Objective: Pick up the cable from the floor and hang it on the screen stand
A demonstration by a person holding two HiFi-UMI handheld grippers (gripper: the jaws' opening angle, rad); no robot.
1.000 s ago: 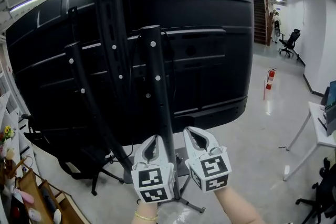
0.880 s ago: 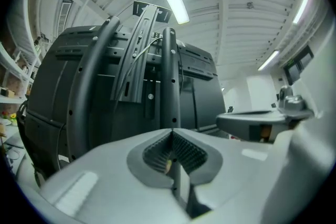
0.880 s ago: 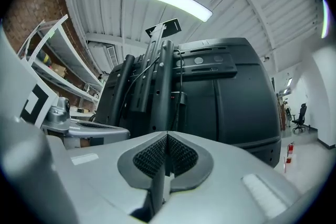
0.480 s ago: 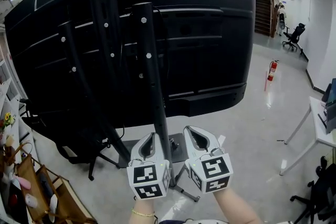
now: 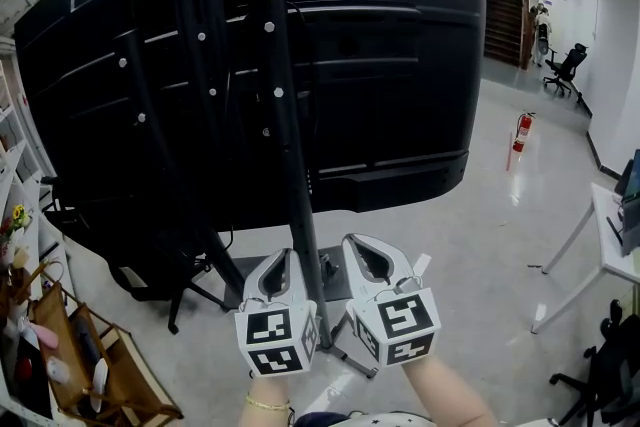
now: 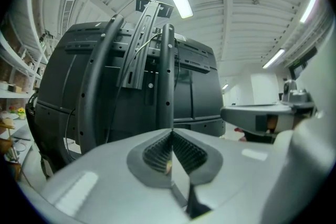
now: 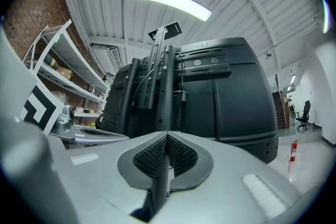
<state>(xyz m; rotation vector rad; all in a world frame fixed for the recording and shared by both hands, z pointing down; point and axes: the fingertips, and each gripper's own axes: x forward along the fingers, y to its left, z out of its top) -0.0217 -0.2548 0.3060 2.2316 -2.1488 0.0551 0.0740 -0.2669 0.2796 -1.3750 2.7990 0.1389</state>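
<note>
The black screen stand (image 5: 288, 145) stands upright, its bolt-studded posts rising from a flat base plate at 6 o'clock toward 11 o'clock.

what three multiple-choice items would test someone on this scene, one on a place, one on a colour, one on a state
1. Where is the fire extinguisher?
A. standing on the floor, right of the screen
B. fixed to the back of the screen
C. on top of the screen

2. What colour is the back of the screen?
A. white
B. red
C. black

3. How do the fingers of the left gripper and the right gripper stand?
A. both wide apart
B. both closed together
C. one open, one closed

Answers:
1 A: the head view shows it upright on the floor, off to the screen's right.
2 C: the whole rear panel is black.
3 B: each gripper view shows its fingers meeting at the tips, with nothing seen between them.
</note>
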